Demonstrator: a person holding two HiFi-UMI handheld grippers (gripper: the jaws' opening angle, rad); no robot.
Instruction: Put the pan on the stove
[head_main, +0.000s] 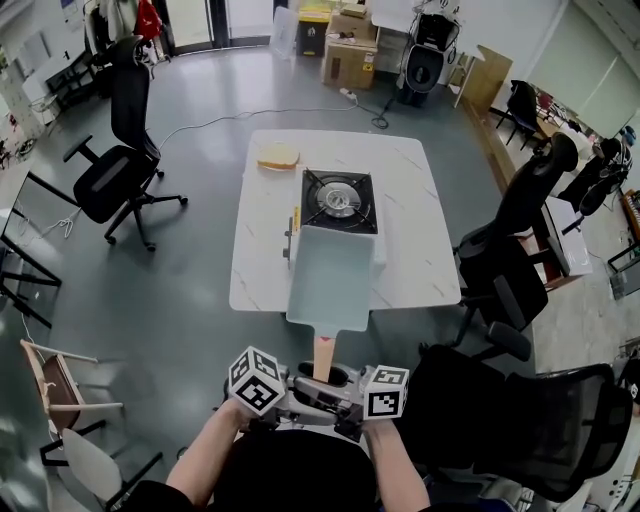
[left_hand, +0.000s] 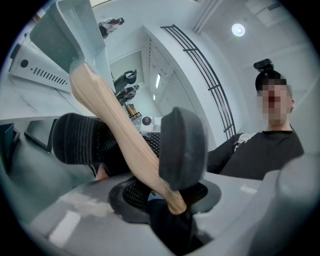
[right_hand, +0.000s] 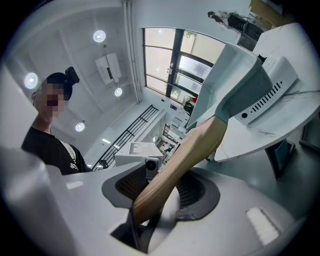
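Note:
A pale blue-grey rectangular pan (head_main: 330, 275) with a wooden handle (head_main: 325, 352) hangs tilted over the near edge of the white table (head_main: 410, 270). Its far end reaches the stove (head_main: 340, 200), a white body with a black burner top. Both grippers hold the handle close to my body. My left gripper (head_main: 312, 378) is shut on it, its black pads (left_hand: 182, 145) pressing the wood (left_hand: 100, 100). From the other side my right gripper (head_main: 342, 382) grips the same handle (right_hand: 195, 147), which runs up from between its jaws to the pan (right_hand: 235, 75).
A slice of bread (head_main: 278, 157) lies on the table's far left, behind the stove. Black office chairs stand left (head_main: 120, 170) and right (head_main: 510, 250) of the table. Another chair (head_main: 520, 420) is close at my right. A cable (head_main: 250, 115) lies on the floor beyond.

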